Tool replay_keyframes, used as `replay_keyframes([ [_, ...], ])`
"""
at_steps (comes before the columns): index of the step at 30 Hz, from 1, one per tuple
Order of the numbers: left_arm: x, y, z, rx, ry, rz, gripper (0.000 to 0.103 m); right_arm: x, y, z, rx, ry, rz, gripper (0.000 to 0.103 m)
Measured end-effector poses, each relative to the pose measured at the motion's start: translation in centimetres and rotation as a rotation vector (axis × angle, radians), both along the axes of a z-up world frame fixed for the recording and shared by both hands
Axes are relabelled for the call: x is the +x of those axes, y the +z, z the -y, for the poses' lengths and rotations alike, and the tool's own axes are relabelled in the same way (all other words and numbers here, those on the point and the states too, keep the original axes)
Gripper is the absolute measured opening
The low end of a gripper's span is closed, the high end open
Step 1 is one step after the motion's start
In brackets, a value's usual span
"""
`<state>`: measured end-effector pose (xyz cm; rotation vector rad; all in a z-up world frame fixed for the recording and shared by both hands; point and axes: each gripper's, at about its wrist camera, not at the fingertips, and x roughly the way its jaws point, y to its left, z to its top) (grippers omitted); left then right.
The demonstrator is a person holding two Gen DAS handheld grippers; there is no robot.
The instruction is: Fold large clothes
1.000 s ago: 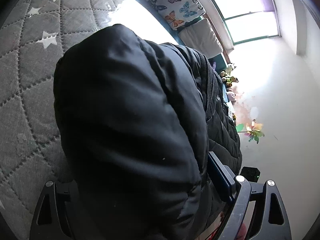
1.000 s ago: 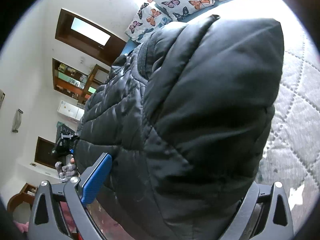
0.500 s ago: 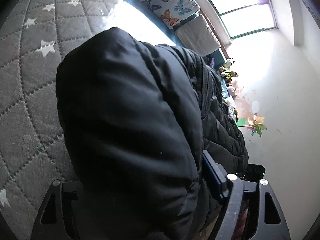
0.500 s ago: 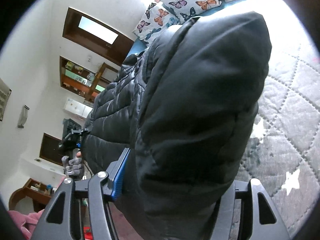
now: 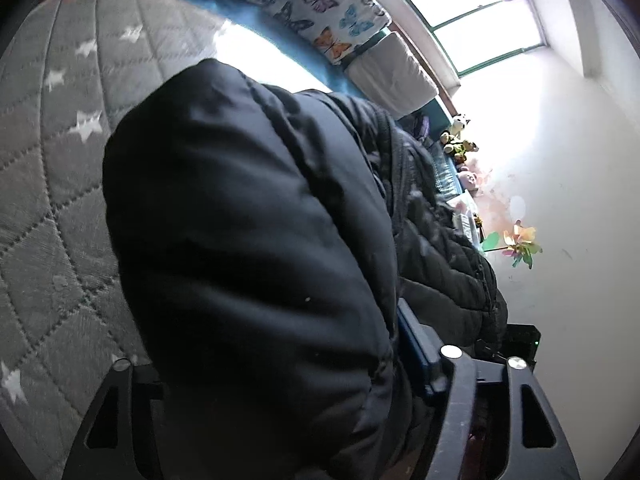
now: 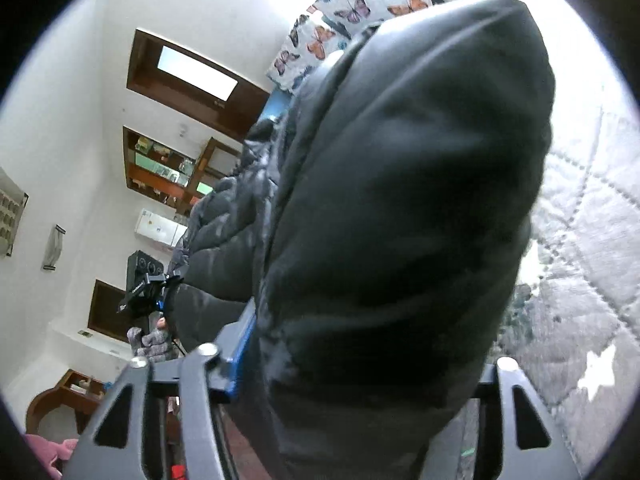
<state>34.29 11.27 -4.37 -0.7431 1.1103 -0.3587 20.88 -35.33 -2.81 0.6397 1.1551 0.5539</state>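
Since a puffy jacket (image 5: pixel 248 264) needs both ends lifted to fold, left tool (image 5: pixel 280 380) & right tool (image 6: pixel 360 364) have just been closing, each pinching its bulk above the bed (image 5: pixel 52 184).

At the bottom of the left wrist view, the left tool (image 5: pixel 280 384) shows two black plastic arms with triangular cut-outs and round silver screw heads, plus a blue pad (image 5: pixel 416 356) on the right-hand finger. The right tool (image 6: pixel 352 364) at the bottom of its view is built alike: dark grey arms, triangular cut-outs, silver screws, a blue pad (image 6: pixel 244 344). At lower left there, a hand (image 6: pixel 154 344) wears a grey knitted glove.
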Motion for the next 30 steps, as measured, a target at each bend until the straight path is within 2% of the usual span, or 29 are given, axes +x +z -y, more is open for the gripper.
replay_keyframes([
  [6, -0.5, 4.6, 4.1, -0.007, -0.059, 0.08, 0.064, -1.2, 5.6, 0.2, -0.073, -0.012, 0.136, 0.053],
  [10, 0.6, 7.2, 9.6, -0.033, -0.125, 0.117, 0.064, -2.2, 8.4, 2.1, -0.14, -0.034, 0.174, 0.052],
  [19, 4.9, 9.6, 22.0, -0.094, -0.257, 0.153, 0.064, -5.3, 12.5, 11.3, -0.249, -0.176, 0.229, 0.052],
  [22, 6.1, 9.4, 25.7, -0.102, -0.284, 0.163, 0.064, -5.9, 12.3, 13.5, -0.271, -0.216, 0.228, 0.052],
  [24, 6.6, 9.0, 27.7, -0.091, -0.3, 0.154, 0.064, -6.2, 11.1, 15.4, -0.284, -0.238, 0.208, 0.053],
  [26, 7.1, 7.5, 29.7, -0.077, -0.306, 0.114, 0.064, -6.3, 9.3, 16.6, -0.295, -0.261, 0.163, 0.053],
  [27, 7.4, 6.4, 30.7, -0.042, -0.309, 0.083, 0.065, -6.2, 8.1, 17.0, -0.298, -0.267, 0.129, 0.053],
  [28, 7.4, 5.4, 31.6, 0.001, -0.292, 0.057, 0.069, -6.3, 7.2, 17.2, -0.311, -0.275, 0.098, 0.055],
  [30, 7.5, 3.8, 31.6, 0.011, -0.273, 0.019, 0.074, -6.6, 4.7, 18.4, -0.307, -0.314, 0.027, 0.057],
])
